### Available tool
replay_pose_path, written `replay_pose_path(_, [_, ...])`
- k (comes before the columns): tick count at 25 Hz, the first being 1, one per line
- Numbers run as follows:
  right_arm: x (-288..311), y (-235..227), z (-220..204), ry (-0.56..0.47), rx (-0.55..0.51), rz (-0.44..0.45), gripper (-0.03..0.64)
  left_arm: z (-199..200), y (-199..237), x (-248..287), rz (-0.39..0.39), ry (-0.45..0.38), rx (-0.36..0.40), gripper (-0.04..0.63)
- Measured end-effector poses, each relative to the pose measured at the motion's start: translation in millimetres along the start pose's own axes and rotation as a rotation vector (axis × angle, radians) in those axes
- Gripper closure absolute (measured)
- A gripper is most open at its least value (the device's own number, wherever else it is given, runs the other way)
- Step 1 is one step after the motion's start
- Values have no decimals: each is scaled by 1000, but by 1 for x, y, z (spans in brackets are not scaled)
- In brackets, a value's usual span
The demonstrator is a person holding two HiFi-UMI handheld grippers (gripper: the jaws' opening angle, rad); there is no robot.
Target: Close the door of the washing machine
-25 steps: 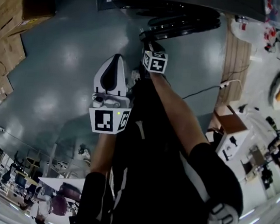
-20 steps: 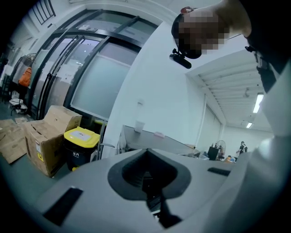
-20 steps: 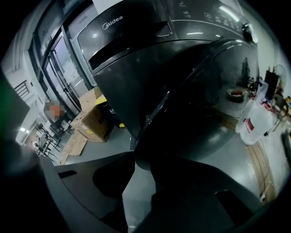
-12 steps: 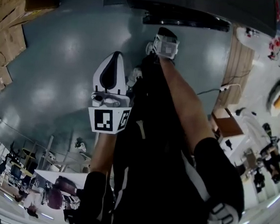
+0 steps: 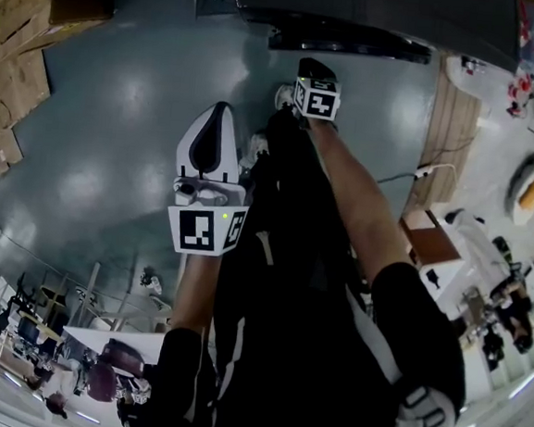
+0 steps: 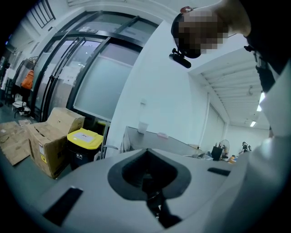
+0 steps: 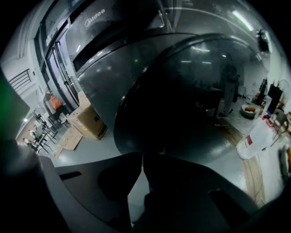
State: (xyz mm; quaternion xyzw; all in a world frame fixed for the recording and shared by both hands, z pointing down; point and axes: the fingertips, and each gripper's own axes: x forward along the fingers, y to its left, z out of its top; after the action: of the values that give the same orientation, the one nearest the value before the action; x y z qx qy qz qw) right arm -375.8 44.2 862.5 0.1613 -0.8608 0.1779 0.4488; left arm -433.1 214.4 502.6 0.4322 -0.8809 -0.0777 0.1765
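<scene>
Item, step in hand: closing push on the door [image 7: 191, 91] of the washing machine [image 7: 104, 59]. The door lies across the machine's front and looks swung nearly or fully home; I cannot tell whether the latch has caught. Item, my right gripper [image 7: 143, 158]: just before the machine's front, aimed down at the door. Its jaws have just been closing and now meet tip to tip with nothing between them. Item, my left gripper [image 5: 221, 116]: well back from the machine, clenched and empty, idle. Next move, as I judge it: a firm, square press with the closed right tips on the door's face or rim until it seats. Materials: door a large round dome, dark, glossy, mirror-like, likely slippery to a glancing push. Machine body is smooth dark grey panel. Floor [image 5: 119, 102] before the machine is grey and slightly shiny.
</scene>
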Motion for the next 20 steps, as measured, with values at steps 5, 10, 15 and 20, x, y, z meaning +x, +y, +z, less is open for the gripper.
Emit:
replay_pose_path(5, [-40,18,14,-51,-15,26,597,24,-10,-21,-20,-46,13,591])
replay_pose_path(10, [-127,42,38,-133,-32,75,601,54,-21,-60,-40,-84,18,590])
replay_pose_path(15, [-240,63,82,-285,-67,107,609,80,-28,-93,-87,-115,27,589])
replay_pose_path(20, [-362,86,111,-415,-123,128,611,100,-45,-126,-121,-113,37,589])
